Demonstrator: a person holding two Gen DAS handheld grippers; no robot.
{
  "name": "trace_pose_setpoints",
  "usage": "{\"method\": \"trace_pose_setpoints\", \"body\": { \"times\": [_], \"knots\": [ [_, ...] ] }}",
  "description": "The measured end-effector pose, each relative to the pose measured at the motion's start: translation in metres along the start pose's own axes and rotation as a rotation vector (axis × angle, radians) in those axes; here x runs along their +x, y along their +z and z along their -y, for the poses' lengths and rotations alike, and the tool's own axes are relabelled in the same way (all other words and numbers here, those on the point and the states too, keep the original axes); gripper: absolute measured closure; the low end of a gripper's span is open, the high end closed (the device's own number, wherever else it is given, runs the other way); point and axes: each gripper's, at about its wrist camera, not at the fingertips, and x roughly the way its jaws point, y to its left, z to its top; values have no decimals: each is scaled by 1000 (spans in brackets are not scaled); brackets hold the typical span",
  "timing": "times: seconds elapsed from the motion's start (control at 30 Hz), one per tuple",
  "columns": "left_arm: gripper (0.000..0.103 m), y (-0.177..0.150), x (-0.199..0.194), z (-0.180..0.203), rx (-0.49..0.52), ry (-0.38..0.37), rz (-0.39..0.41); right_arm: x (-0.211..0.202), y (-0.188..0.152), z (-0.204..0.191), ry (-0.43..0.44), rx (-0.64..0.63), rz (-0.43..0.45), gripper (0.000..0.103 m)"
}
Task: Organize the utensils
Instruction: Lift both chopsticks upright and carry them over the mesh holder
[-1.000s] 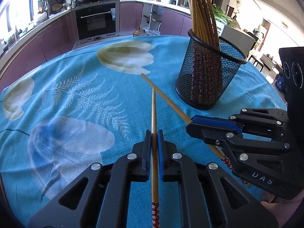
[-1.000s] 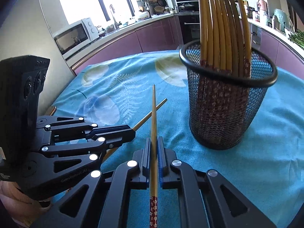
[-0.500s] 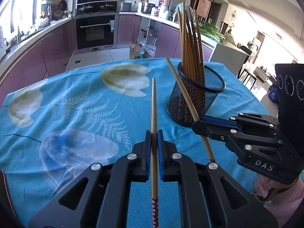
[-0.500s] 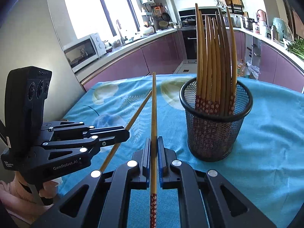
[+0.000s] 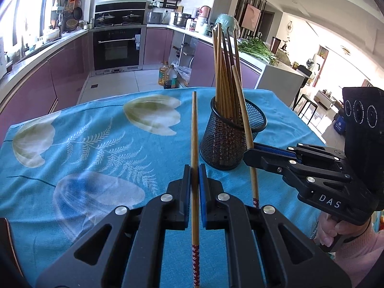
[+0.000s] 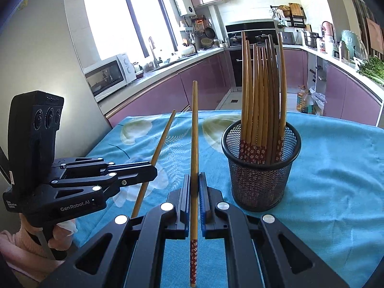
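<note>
My left gripper (image 5: 195, 168) is shut on a wooden chopstick (image 5: 194, 129) with a red patterned end, held above the table and pointing forward. My right gripper (image 6: 195, 177) is shut on another chopstick (image 6: 194, 132) of the same kind. Each gripper shows in the other's view, the right gripper (image 5: 249, 152) at the right and the left gripper (image 6: 151, 170) at the left, with its tilted chopstick. A black mesh cup (image 6: 261, 168) stands on the table with several chopsticks in it; it also shows in the left wrist view (image 5: 230, 139), just beyond both grippers.
The table carries a blue cloth (image 5: 96, 144) with tulip and fern prints. Kitchen counters, an oven (image 5: 116, 48) and a microwave (image 6: 108, 76) stand beyond the table's far edge. Oil bottles (image 5: 168, 76) stand on the floor.
Both grippers have risen off the cloth with their chopsticks and pulled back from the mesh cup. The chopsticks now point up and forward in the air.
</note>
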Motion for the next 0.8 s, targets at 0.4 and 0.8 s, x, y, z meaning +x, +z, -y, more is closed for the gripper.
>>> {"method": "trace_pose_setpoints", "body": {
  "times": [0.4, 0.8],
  "knots": [
    [96, 6, -9, 1, -2, -30, 28, -14, 3, 5, -10, 2, 42, 97],
    [96, 10, -15, 1, -4, -45, 47, -24, 9, 10, -21, 3, 78, 97]
  ]
}}
